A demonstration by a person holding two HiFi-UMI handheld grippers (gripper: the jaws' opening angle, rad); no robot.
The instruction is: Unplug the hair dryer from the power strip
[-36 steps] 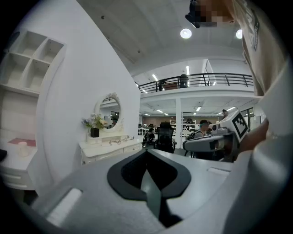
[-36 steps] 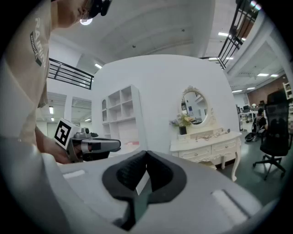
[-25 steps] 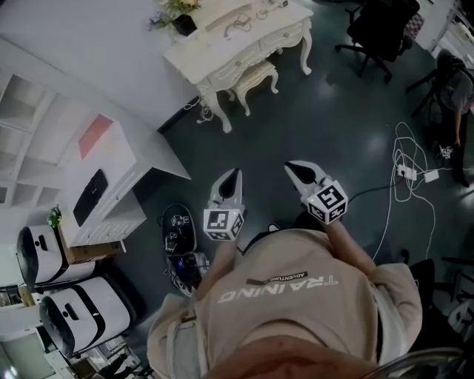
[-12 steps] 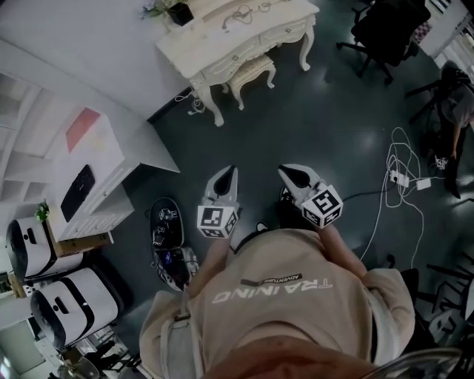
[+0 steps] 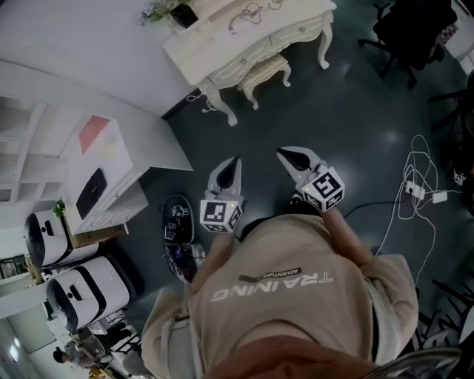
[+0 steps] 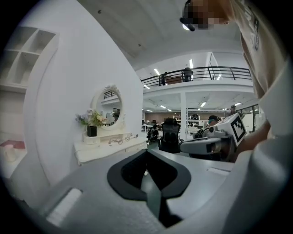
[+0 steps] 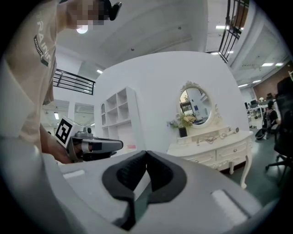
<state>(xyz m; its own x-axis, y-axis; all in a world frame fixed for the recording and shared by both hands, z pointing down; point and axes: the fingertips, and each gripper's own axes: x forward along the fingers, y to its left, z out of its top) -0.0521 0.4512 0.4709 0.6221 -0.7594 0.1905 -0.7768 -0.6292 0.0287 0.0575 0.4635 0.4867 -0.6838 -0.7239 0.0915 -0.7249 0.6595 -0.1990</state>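
The left claw [image 5: 232,163] and right claw [image 5: 287,154] are both pressed together and empty. They point at the white vanity desk [image 5: 211,53], far ahead and well apart. What looks like the hair dryer [image 5: 248,12] lies on it, about equally near both. I cannot make out the power strip.

White vanity desk [image 5: 222,46] is sitting against the white wall [image 5: 74,37]. Dark floor [image 5: 348,126] is gleaming a bit under glowing ceiling lights [image 6: 191,63].
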